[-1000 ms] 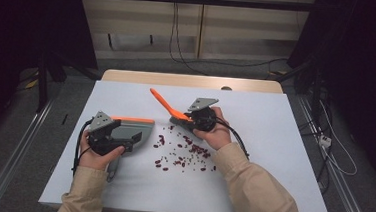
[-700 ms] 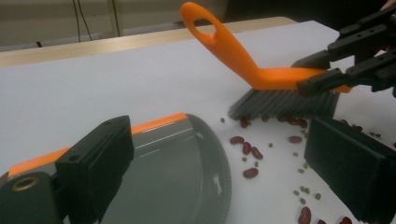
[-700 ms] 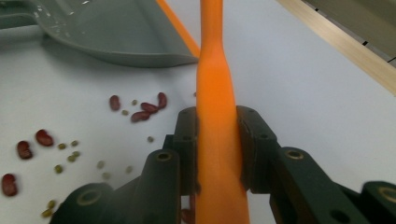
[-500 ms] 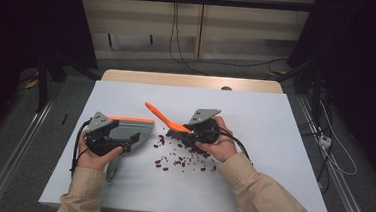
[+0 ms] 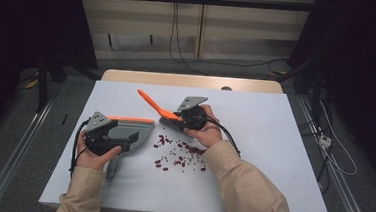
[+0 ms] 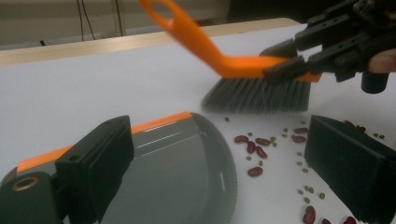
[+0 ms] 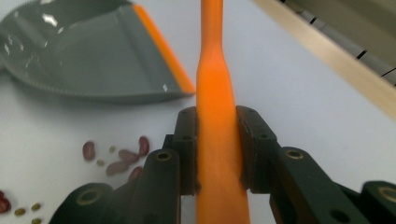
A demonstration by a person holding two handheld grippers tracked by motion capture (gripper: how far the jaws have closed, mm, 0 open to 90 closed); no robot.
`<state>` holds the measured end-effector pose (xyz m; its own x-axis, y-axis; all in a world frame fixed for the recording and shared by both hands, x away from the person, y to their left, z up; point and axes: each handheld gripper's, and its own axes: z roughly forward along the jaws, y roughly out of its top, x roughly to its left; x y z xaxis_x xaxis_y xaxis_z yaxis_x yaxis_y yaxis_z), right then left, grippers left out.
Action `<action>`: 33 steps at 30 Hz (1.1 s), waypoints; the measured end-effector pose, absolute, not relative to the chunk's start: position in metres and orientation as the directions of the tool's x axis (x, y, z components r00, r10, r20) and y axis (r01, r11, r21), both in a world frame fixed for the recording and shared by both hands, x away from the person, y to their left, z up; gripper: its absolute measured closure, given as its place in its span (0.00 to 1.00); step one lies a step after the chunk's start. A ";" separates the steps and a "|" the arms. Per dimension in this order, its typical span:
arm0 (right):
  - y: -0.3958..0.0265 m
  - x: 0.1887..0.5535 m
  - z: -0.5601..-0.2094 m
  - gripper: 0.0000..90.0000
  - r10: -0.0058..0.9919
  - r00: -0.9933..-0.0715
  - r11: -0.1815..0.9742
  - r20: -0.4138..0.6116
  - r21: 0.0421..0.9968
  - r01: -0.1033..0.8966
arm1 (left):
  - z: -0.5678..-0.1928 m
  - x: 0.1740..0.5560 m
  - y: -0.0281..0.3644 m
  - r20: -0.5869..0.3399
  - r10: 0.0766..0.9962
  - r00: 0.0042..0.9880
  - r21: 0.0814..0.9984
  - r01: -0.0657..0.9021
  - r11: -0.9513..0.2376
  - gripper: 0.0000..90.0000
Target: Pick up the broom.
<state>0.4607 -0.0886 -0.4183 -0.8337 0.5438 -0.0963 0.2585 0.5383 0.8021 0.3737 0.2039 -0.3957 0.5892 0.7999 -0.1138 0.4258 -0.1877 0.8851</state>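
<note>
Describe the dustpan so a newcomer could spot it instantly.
On the white table, look left of the scattered red beans. The dustpan lies flat there, held by the left gripper. It is grey with an orange back edge; the brush nearby is raised, its handle all orange.

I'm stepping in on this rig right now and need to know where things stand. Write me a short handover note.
Right gripper: shut on the orange brush, jaws clamped on its handle; bristles sit at the far edge of the spill.
Left gripper: in the left gripper view one jaw lies on the grey dustpan; whether it is clamped cannot be told. The pan lies flat on the white table, mouth toward the beans.
Red beans and small green ones lie scattered between pan and brush.
Done: both tools in hand and placed.
Left: no beans visible in the pan; all still need sweeping in.
</note>
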 end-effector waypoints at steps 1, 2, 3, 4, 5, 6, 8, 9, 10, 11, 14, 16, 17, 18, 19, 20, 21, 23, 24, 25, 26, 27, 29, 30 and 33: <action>-0.088 0.459 -0.419 0.80 0.534 -0.841 0.531 -0.081 0.807 0.259 | -0.396 0.374 0.204 -0.114 0.799 0.590 0.885 0.426 -0.188 0.09; -0.088 0.456 -0.419 0.80 0.523 -0.847 0.546 -0.095 0.800 0.247 | -0.396 0.373 0.204 -0.115 0.801 0.587 0.884 0.428 -0.187 0.09; -0.088 0.453 -0.417 0.80 0.512 -0.852 0.564 -0.107 0.790 0.240 | -0.396 0.373 0.205 -0.116 0.802 0.586 0.883 0.431 -0.187 0.09; -0.088 0.450 -0.416 0.80 0.498 -0.860 0.577 -0.111 0.783 0.233 | -0.396 0.374 0.205 -0.110 0.802 0.587 0.883 0.429 -0.192 0.09; -0.090 0.447 -0.415 0.80 0.491 -0.865 0.580 -0.107 0.780 0.233 | -0.396 0.374 0.206 -0.115 0.803 0.584 0.883 0.430 -0.187 0.09; -0.091 0.444 -0.415 0.80 0.485 -0.869 0.579 -0.102 0.781 0.232 | -0.396 0.373 0.206 -0.116 0.804 0.583 0.885 0.429 -0.183 0.09; -0.095 0.438 -0.415 0.80 0.477 -0.874 0.576 -0.091 0.784 0.232 | -0.395 0.373 0.206 -0.117 0.806 0.580 0.886 0.428 -0.180 0.09; -0.097 0.435 -0.415 0.80 0.477 -0.874 0.574 -0.089 0.785 0.234 | -0.395 0.373 0.206 -0.116 0.806 0.580 0.884 0.430 -0.182 0.09; -0.099 0.432 -0.415 0.80 0.475 -0.876 0.570 -0.083 0.788 0.235 | -0.396 0.373 0.207 -0.117 0.806 0.580 0.883 0.432 -0.182 0.09; -0.100 0.429 -0.415 0.80 0.474 -0.877 0.566 -0.077 0.790 0.236 | -0.396 0.372 0.207 -0.114 0.808 0.579 0.883 0.431 -0.185 0.09; -0.104 0.422 -0.415 0.80 0.467 -0.881 0.564 -0.076 0.793 0.230 | -0.397 0.372 0.207 -0.117 0.810 0.575 0.883 0.434 -0.181 0.09; -0.105 0.418 -0.414 0.80 0.467 -0.881 0.562 -0.073 0.794 0.232 | -0.397 0.372 0.207 -0.118 0.809 0.576 0.883 0.434 -0.180 0.09; -0.106 0.416 -0.413 0.80 0.470 -0.880 0.557 -0.069 0.797 0.235 | -0.396 0.372 0.208 -0.116 0.810 0.575 0.883 0.433 -0.182 0.09; -0.107 0.415 -0.412 0.80 0.476 -0.877 0.551 -0.068 0.801 0.236 | -0.397 0.372 0.208 -0.116 0.810 0.575 0.883 0.433 -0.181 0.09; -0.108 0.414 -0.410 0.80 0.479 -0.875 0.545 -0.068 0.805 0.236 | -0.397 0.372 0.208 -0.112 0.808 0.578 0.883 0.431 -0.185 0.09; -0.109 0.413 -0.408 0.80 0.489 -0.870 0.533 -0.064 0.811 0.240 | -0.397 0.372 0.208 -0.114 0.808 0.579 0.882 0.433 -0.186 0.09; -0.111 0.412 -0.406 0.80 0.504 -0.861 0.519 -0.060 0.818 0.247 | -0.398 0.371 0.207 -0.117 0.806 0.581 0.880 0.436 -0.187 0.09; -0.114 0.410 -0.402 0.80 0.526 -0.849 0.493 -0.050 0.831 0.256 | -0.400 0.372 0.207 -0.116 0.801 0.588 0.878 0.437 -0.194 0.09; -0.116 0.409 -0.400 0.80 0.544 -0.838 0.470 -0.036 0.840 0.269 | -0.400 0.372 0.207 -0.117 0.799 0.590 0.879 0.436 -0.194 0.09; -0.117 0.408 -0.400 0.79 0.556 -0.830 0.457 -0.028 0.844 0.279 | -0.400 0.372 0.207 -0.119 0.797 0.593 0.880 0.434 -0.192 0.09; -0.118 0.407 -0.399 0.80 0.567 -0.823 0.443 -0.016 0.848 0.289 | -0.400 0.372 0.207 -0.123 0.794 0.595 0.883 0.431 -0.187 0.09; -0.119 0.405 -0.398 0.80 0.576 -0.818 0.430 -0.009 0.854 0.293 | -0.400 0.372 0.208 -0.123 0.789 0.602 0.884 0.428 -0.188 0.09; -0.122 0.402 -0.398 0.80 0.602 -0.798 0.399 0.020 0.859 0.321 | -0.401 0.372 0.208 -0.127 0.780 0.612 0.884 0.426 -0.190 0.09; -0.123 0.400 -0.397 0.80 0.618 -0.785 0.382 0.032 0.861 0.335 | -0.401 0.372 0.208 -0.126 0.778 0.616 0.883 0.427 -0.194 0.08; -0.124 0.396 -0.398 0.80 0.645 -0.763 0.357 0.046 0.864 0.354 | -0.402 0.372 0.207 -0.132 0.765 0.631 0.884 0.424 -0.196 0.07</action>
<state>0.3959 -0.1236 -0.3981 -0.7628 0.6450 0.0458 0.3541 0.3574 0.8643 0.3722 0.2075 -0.4017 0.6306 0.7647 -0.1324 0.4236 -0.1963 0.8843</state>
